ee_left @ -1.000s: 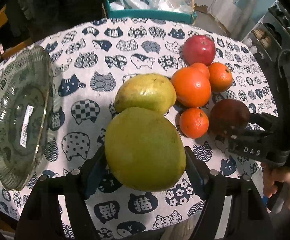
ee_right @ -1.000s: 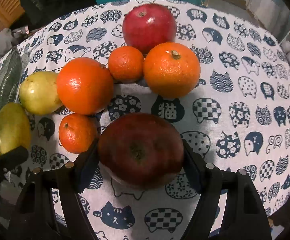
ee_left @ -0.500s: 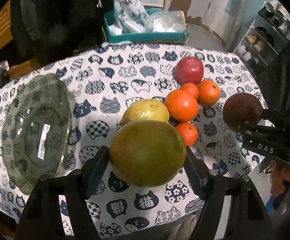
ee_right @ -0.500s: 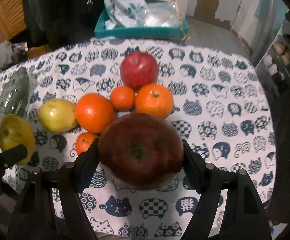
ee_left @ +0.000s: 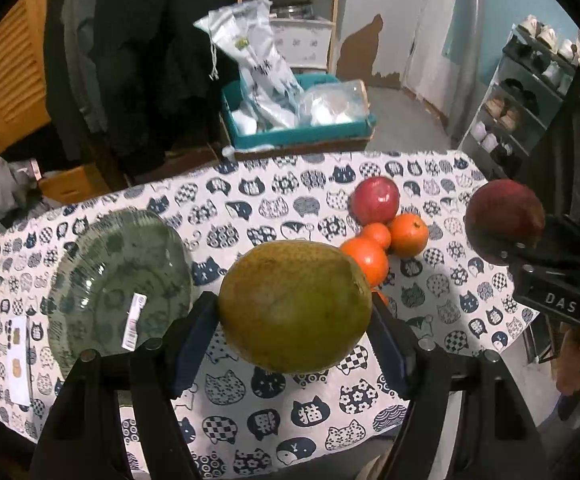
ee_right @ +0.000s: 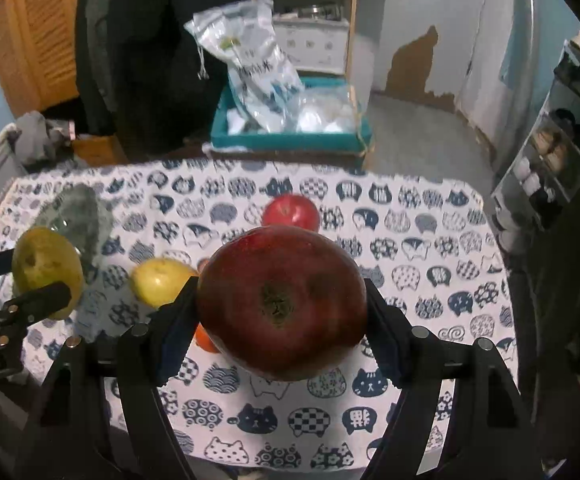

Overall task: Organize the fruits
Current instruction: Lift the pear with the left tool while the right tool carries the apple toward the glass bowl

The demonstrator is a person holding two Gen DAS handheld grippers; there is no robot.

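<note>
Tilted downward above the tablecloth, the left gripper clamps a green pear, the right gripper a dark apple, hiding oranges.

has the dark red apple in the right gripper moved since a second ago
Yes. The dark red apple has gone up: the tablecloth and bright red apple behind it look smaller and further below than before.

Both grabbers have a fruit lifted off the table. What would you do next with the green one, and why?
Probably carry the green pear in the left gripper sideways over the glass bowl and lower it in. The bowl holds no fruit and sits just beside that gripper, while the right gripper holds its dark red apple farther away.
</note>
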